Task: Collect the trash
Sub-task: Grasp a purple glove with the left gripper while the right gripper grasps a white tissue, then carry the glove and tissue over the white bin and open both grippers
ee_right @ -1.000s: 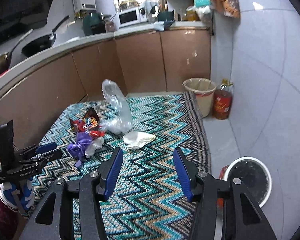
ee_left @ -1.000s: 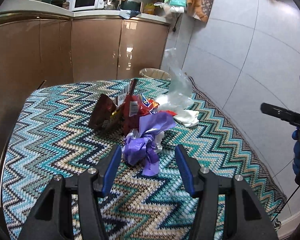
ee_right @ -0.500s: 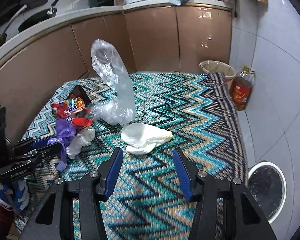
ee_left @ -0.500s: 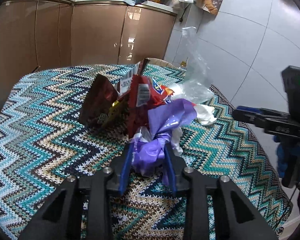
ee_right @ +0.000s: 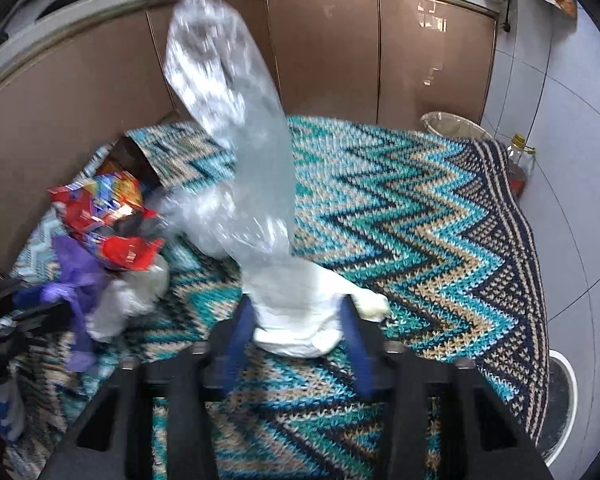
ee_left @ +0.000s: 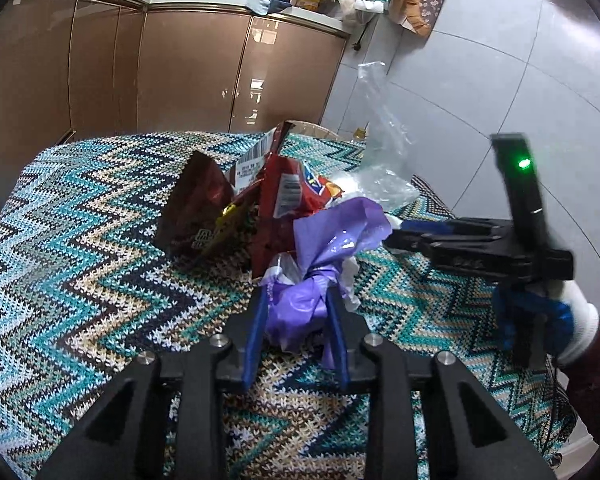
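Note:
My left gripper (ee_left: 297, 300) is shut on a crumpled purple wrapper (ee_left: 304, 304) on the zigzag tablecloth (ee_left: 80, 264). Behind it lie a dark red snack bag (ee_left: 198, 208) and a red snack bag (ee_left: 284, 200). My right gripper (ee_right: 296, 312) has its blue fingers around a white crumpled tissue (ee_right: 296, 320), with a clear plastic bag (ee_right: 236, 160) standing up just behind it. The jaws are closing on the tissue; the frame is blurred. The right gripper also shows in the left wrist view (ee_left: 404, 232). The purple wrapper (ee_right: 76, 280) and red bags (ee_right: 100, 216) lie at the left.
A lined waste basket (ee_right: 456, 128) and an oil bottle (ee_right: 520, 164) stand on the floor beyond the table's far edge. A white round bin (ee_right: 560, 396) sits low at the right. Brown cabinets (ee_left: 180, 72) run behind the table.
My left gripper closed on the purple wrapper and has lifted it slightly. My right gripper moved forward to the white tissue and its fingers narrowed around it.

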A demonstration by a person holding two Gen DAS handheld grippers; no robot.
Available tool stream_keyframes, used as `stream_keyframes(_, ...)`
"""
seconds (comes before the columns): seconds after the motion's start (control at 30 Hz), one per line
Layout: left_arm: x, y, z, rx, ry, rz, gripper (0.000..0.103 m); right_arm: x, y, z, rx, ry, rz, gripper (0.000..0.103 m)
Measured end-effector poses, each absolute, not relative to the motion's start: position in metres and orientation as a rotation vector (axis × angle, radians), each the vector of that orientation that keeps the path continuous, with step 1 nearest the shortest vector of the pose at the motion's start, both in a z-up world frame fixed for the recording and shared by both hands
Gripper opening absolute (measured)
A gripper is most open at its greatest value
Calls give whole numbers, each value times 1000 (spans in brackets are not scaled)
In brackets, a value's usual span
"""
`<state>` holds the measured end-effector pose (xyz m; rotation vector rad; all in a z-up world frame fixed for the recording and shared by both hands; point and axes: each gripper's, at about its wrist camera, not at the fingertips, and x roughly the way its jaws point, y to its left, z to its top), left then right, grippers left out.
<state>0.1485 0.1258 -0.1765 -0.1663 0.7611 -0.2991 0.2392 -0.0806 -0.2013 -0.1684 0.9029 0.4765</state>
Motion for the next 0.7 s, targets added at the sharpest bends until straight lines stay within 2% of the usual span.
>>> stream_keyframes(0.23,129,122,-162,-154,734,-307,26,232,-85,-200,-171,883,455,12)
stream_keyframes(0.7,66,136,-108,-134,623,-274,26,145,-124,-150,-95,786,476,11)
